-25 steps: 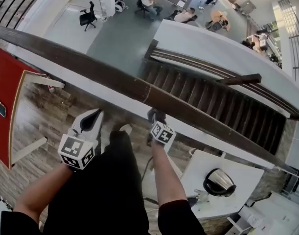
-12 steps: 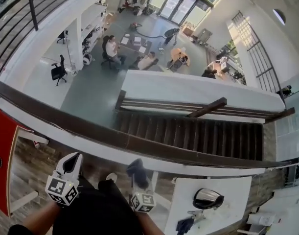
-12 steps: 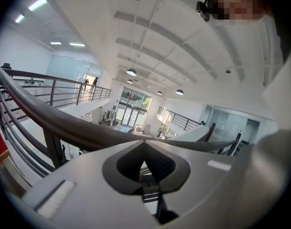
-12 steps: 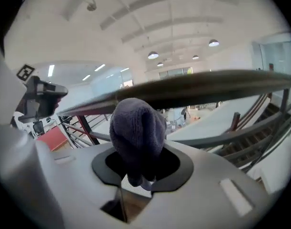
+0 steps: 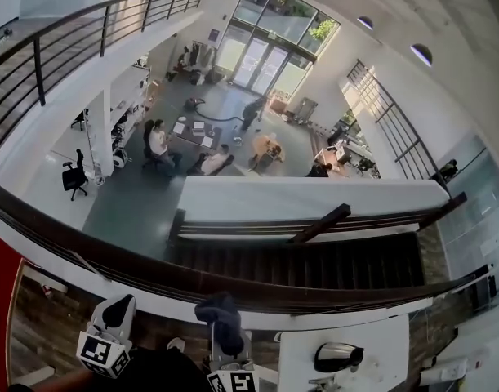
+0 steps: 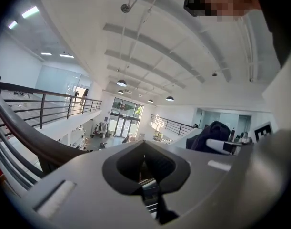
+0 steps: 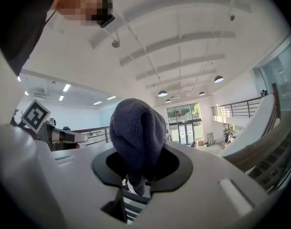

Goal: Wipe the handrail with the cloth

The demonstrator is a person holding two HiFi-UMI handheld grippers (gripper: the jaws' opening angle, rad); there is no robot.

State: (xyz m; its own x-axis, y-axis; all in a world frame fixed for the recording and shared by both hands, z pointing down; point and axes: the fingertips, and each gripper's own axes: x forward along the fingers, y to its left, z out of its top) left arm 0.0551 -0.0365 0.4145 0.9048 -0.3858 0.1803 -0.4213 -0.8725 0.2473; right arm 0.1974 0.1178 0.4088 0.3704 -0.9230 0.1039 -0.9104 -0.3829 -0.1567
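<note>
Overlooking an atrium with a staircase [image 5: 314, 260] and seated people far below, the right gripper [image 7: 135, 175] has its jaws clamped on a dark blue cloth [image 7: 138, 132], which bulges up out of them in a rounded bunch. The left gripper [image 6: 145, 168] holds its jaws together with nothing between them. Both point upward side by side on the near side of the curved dark wooden handrail [image 5: 143, 268], the cloth close to its edge but not laid on it, the left gripper apart from it.
</note>
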